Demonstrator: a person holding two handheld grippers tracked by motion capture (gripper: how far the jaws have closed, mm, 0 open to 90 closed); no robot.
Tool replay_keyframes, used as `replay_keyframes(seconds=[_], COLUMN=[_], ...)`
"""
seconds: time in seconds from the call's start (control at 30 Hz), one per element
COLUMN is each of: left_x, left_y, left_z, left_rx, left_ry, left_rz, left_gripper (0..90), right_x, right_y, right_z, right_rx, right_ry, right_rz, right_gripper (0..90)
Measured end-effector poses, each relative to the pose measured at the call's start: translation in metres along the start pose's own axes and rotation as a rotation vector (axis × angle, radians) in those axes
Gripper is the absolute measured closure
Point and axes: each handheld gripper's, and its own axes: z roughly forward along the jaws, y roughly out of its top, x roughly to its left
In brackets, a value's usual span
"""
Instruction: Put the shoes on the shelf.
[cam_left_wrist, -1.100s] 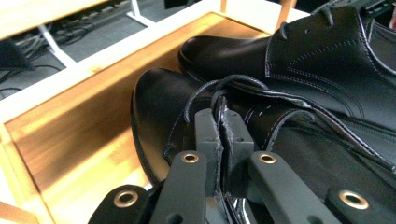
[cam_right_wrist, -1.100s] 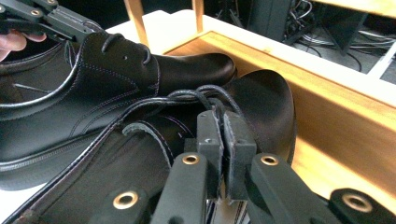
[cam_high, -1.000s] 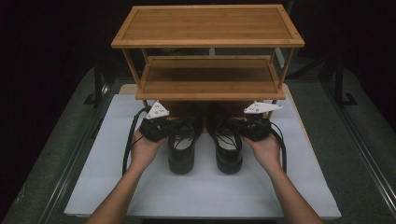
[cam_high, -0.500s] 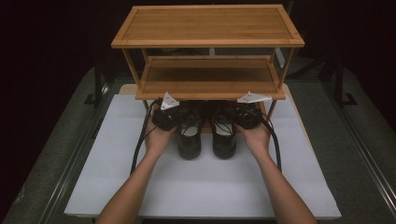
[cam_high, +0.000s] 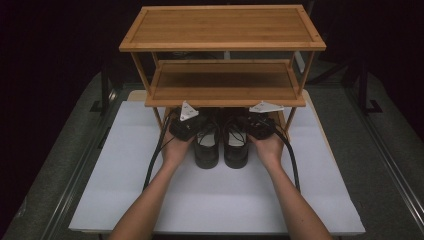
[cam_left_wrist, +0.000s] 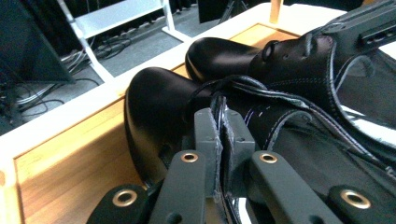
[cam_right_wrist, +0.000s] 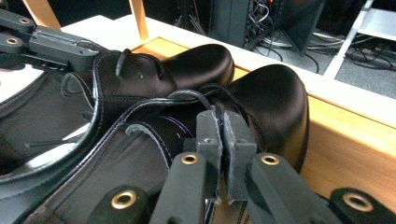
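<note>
Two black leather lace-up shoes stand side by side on the white mat, toes under the lower shelf of a bamboo shoe rack (cam_high: 225, 82). My left gripper (cam_high: 196, 131) is shut on the upper edge of the left shoe (cam_high: 206, 152). In the left gripper view its pads (cam_left_wrist: 207, 135) pinch the leather by the laces of that shoe (cam_left_wrist: 154, 107). My right gripper (cam_high: 251, 131) is shut on the right shoe (cam_high: 235, 152) in the same way. The right gripper view shows its pads (cam_right_wrist: 236, 140) closed on the leather edge of the right shoe (cam_right_wrist: 275, 98), with the toes over the rack's wooden base (cam_right_wrist: 350, 135).
The rack's top shelf (cam_high: 222, 25) overhangs the hands. Its thin legs (cam_high: 291, 117) stand on either side of the shoes. The white mat (cam_high: 125, 165) lies on a grey table with metal rails (cam_high: 80, 170) along the sides. Dark stands and cables lie beyond the rack.
Both hands have pushed the shoes forward, away from the person. The toes and both grippers now sit under the lower shelf's front edge.
</note>
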Motion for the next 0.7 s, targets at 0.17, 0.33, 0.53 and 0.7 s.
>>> replay_keyframes(seconds=[0.17, 0.33, 0.53, 0.7], left_x=[-0.001, 0.002, 0.007, 0.004], left_y=[-0.003, -0.002, -0.002, -0.009], left_z=[-0.002, -0.004, -0.031, -0.053], left_rx=[-0.008, -0.002, -0.018, 0.001], left_ry=[0.001, -0.023, -0.084, -0.144], left_rz=[0.006, -0.003, -0.016, 0.008], left_gripper=[85.3, 74.7, 49.9, 35.8], right_x=[0.002, 0.0, -0.001, 0.002], right_y=[-0.005, -0.003, 0.0, -0.007], right_z=[-0.002, -0.005, -0.029, -0.055], right_rx=[-0.017, -0.021, -0.003, 0.015], right_ry=[-0.003, 0.019, 0.075, 0.1], right_rz=[0.003, 0.022, 0.02, 0.001], right_gripper=[85.8, 75.8, 52.6, 43.4])
